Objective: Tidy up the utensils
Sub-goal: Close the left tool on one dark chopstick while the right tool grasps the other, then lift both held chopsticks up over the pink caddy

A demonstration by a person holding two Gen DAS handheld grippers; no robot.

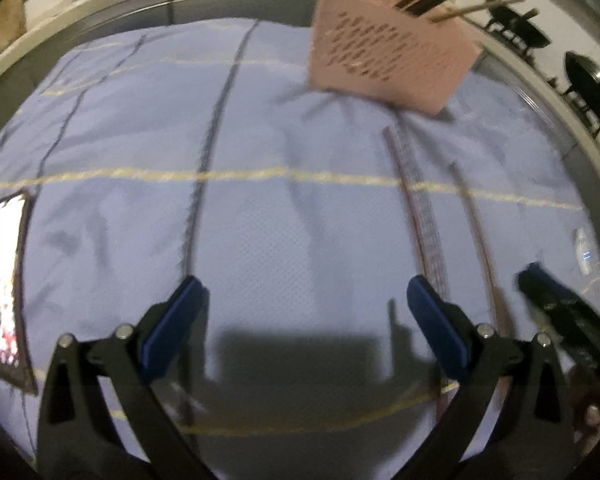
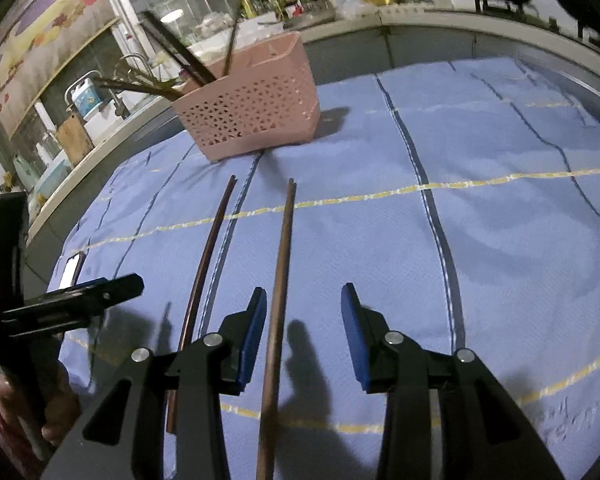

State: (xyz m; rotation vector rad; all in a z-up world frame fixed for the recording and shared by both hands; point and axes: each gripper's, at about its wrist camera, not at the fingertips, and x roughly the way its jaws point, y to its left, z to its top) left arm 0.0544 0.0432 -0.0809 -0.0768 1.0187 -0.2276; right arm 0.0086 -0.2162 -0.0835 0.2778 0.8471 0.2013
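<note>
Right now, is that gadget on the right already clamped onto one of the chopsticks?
No, the right gripper is open, and the chopstick lies loose on the blue cloth between its fingers.

Left gripper (image 1: pixel 308 312): jaws wide apart, nothing between them, hovering low. Right gripper (image 2: pixel 304 332): jaws parted, pads not touching anything, angled forward and down. Left gripper sits just left of the right one, bare hand (image 2: pixel 32 408) wrapped round its handle.

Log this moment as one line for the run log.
right tongs open astride chopstick | left tongs open, empty | second chopstick on cloth | basket holds chopsticks
</note>
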